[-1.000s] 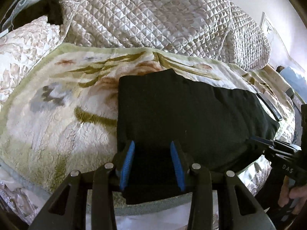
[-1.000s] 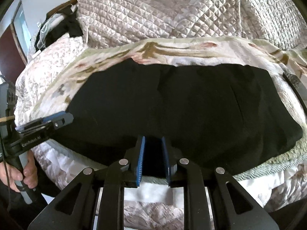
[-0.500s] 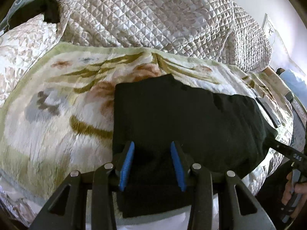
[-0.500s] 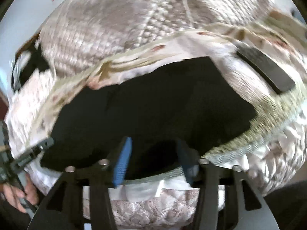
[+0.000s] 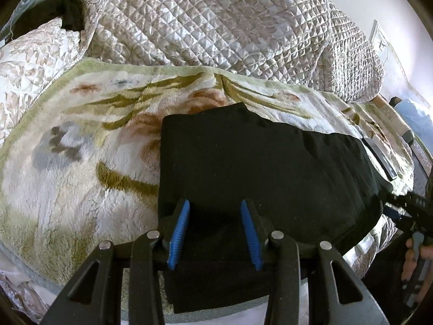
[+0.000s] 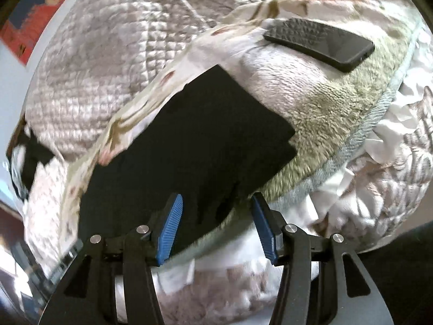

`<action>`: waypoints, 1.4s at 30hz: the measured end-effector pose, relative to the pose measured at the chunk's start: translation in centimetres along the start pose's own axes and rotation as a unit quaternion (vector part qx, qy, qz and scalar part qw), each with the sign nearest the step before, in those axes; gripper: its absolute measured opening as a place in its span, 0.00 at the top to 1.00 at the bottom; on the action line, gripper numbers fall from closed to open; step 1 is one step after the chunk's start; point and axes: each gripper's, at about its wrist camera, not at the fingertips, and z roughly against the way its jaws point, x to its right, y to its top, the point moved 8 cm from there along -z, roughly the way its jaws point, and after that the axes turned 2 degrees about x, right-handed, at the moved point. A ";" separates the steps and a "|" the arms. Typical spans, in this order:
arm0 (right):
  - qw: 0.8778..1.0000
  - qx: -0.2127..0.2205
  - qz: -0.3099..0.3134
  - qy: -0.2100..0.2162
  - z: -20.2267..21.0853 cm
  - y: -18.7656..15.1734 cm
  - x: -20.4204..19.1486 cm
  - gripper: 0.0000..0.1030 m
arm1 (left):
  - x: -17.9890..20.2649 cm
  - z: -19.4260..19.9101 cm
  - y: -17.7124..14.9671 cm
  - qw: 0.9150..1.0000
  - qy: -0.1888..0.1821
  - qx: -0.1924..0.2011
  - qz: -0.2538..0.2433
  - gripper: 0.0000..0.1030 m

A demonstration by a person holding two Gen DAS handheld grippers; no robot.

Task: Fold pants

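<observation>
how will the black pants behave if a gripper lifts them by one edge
The black pants probably go floppy: they follow the blanket's contours. Stacked layers at the corner may slide apart. The fuzzy pile likely drags on them.

Bright daylight, fisheye-bent edges; right wrist view motion-blurred.

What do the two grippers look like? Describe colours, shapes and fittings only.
Both match. The left gripper has black angular plastic linkage arms with triangular cut-outs, silver round pivot pins, and fingers faced with ribbed blue pads. The right gripper has the same build. No cables, markings or sleeves show.
</observation>
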 end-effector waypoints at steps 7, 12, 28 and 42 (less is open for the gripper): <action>0.999 0.038 -0.013 -0.010 0.5 1.6 -0.4 0.56 | 0.0 0.0 -0.1 1.000 0.000 0.001 0.001 0.59; 0.999 0.025 -0.012 -0.018 -1.4 2.9 0.1 0.65 | 0.0 0.0 0.0 1.000 -0.001 0.001 0.002 0.59; 0.971 0.073 0.218 0.063 2.0 3.1 -16.9 0.79 | -5.8 3.4 2.6 0.996 0.039 0.041 0.075 0.59; 0.897 -0.089 0.404 0.153 -6.9 -13.0 -25.4 0.78 | -10.8 5.0 0.8 0.989 0.078 0.046 0.114 0.59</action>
